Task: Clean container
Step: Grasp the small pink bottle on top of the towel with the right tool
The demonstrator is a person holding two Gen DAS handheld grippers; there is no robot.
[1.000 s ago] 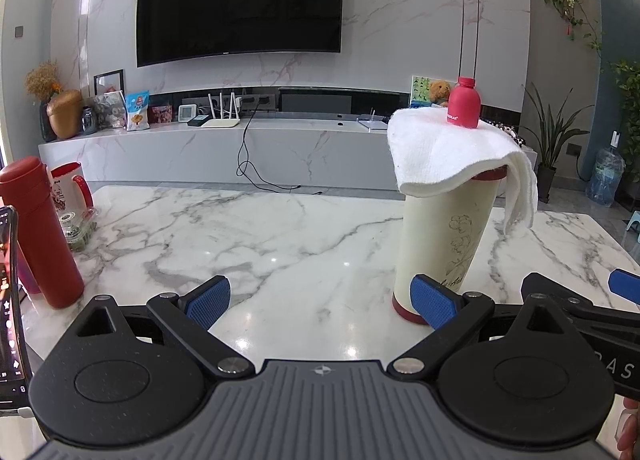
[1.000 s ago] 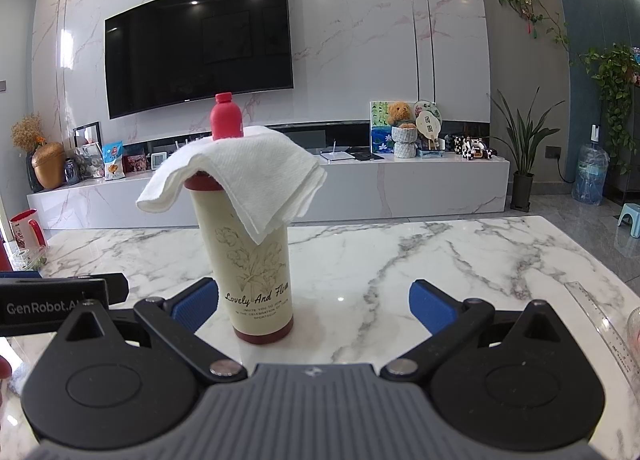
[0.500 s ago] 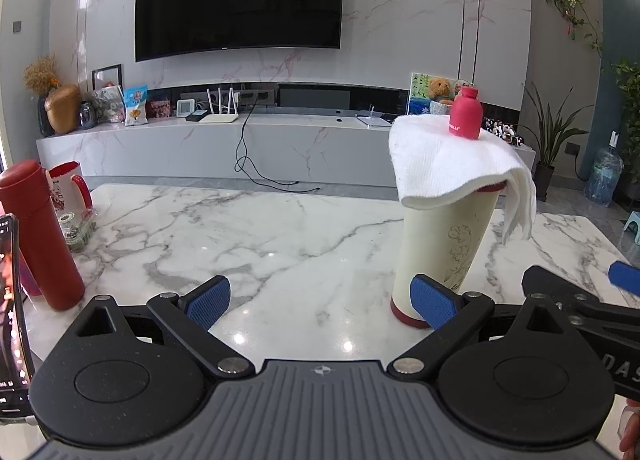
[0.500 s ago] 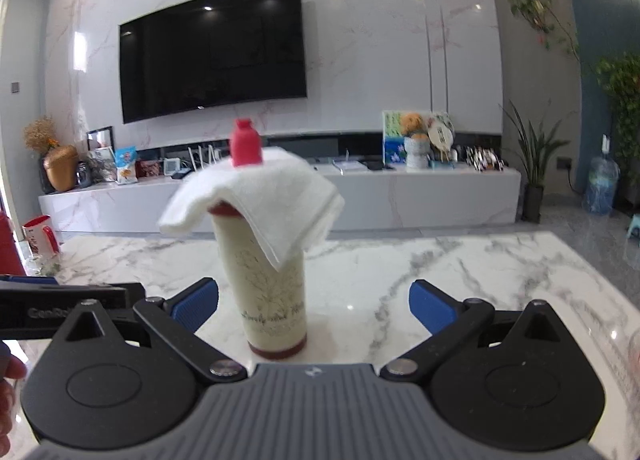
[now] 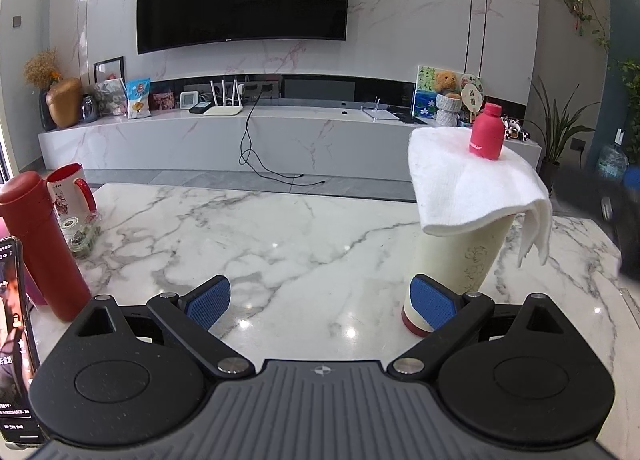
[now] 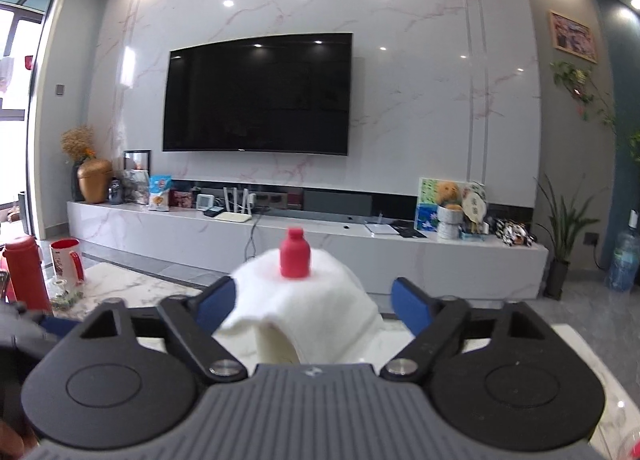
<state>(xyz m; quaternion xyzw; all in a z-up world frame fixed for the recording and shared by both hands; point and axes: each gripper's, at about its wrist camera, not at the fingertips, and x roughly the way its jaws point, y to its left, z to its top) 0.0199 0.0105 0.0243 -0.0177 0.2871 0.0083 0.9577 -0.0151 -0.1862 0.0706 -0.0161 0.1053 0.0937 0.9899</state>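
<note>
A tall cream cup point(image 5: 456, 260) with a red base stands on the marble table point(image 5: 280, 244). A white towel point(image 5: 472, 183) is draped over its top, and a small pink bottle point(image 5: 486, 136) stands on the towel. My left gripper point(image 5: 320, 300) is open, low over the table, with the cup just past its right finger. My right gripper point(image 6: 316, 306) is open and raised to the level of the towel point(image 6: 304, 300) and pink bottle point(image 6: 295, 253), which sit between its fingers, slightly beyond them.
A red flask point(image 5: 44, 248), a red-and-white mug point(image 5: 70, 189) and a small glass jar point(image 5: 78, 234) stand at the table's left. A phone point(image 5: 14, 340) stands at the near left edge. A TV and a long console lie beyond the table.
My right gripper has risen from table level to the top of the cup and moved closer to it. My left gripper has shifted slightly; the cup has not moved.
</note>
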